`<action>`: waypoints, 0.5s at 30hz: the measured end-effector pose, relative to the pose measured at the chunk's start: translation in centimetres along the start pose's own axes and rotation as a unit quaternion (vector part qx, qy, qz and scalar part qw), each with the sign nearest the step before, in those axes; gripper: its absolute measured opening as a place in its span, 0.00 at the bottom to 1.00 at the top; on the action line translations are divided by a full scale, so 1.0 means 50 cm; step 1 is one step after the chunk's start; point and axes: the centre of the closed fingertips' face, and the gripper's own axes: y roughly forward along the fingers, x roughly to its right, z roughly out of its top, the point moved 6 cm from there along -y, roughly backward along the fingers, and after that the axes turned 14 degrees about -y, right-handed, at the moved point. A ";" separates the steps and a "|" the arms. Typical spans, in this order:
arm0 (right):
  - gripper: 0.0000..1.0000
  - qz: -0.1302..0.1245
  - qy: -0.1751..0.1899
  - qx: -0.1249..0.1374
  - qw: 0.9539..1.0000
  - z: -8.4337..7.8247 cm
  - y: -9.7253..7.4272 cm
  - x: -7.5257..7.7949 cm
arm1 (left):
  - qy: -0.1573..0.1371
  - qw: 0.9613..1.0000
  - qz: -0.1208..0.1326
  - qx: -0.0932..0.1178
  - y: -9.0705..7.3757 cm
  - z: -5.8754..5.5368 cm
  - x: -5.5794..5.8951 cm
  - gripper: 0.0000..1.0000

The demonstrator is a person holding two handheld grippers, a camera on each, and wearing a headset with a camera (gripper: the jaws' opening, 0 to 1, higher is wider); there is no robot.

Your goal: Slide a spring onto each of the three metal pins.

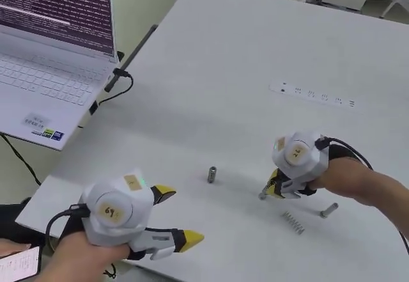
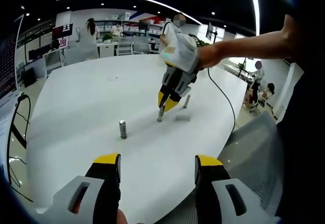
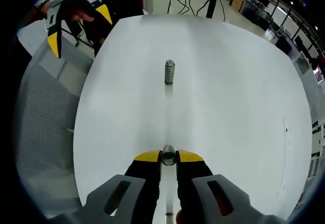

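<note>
Pinching 1 metal pin [image 3: 168, 156] with spring coils around it, the right gripper [image 1: 270, 192] points its closed jaws down at the white table [image 1: 255, 77]. 1 loose spring [image 1: 293, 222] and 1 bare pin [image 1: 329, 210] lie just beside it. Another spring-wrapped pin [image 1: 211, 174] stands upright between it and the left gripper [image 1: 181, 214], whose jaws are spread and hold nothing.

bright even overhead light | soft shadows | ceiling strip [image 2: 253, 3] glaring | fisheye edges warped
</note>
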 end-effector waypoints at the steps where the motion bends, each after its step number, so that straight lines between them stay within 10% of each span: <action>1: 0.09 0.000 0.000 -0.001 1.000 -0.001 0.002 0.000 | 0.000 1.000 0.000 0.000 0.000 0.000 0.000 0.54; 15: 0.09 0.009 -0.010 -0.010 1.000 -0.006 0.030 -0.001 | -0.002 1.000 0.004 -0.001 -0.002 0.001 -0.004 0.54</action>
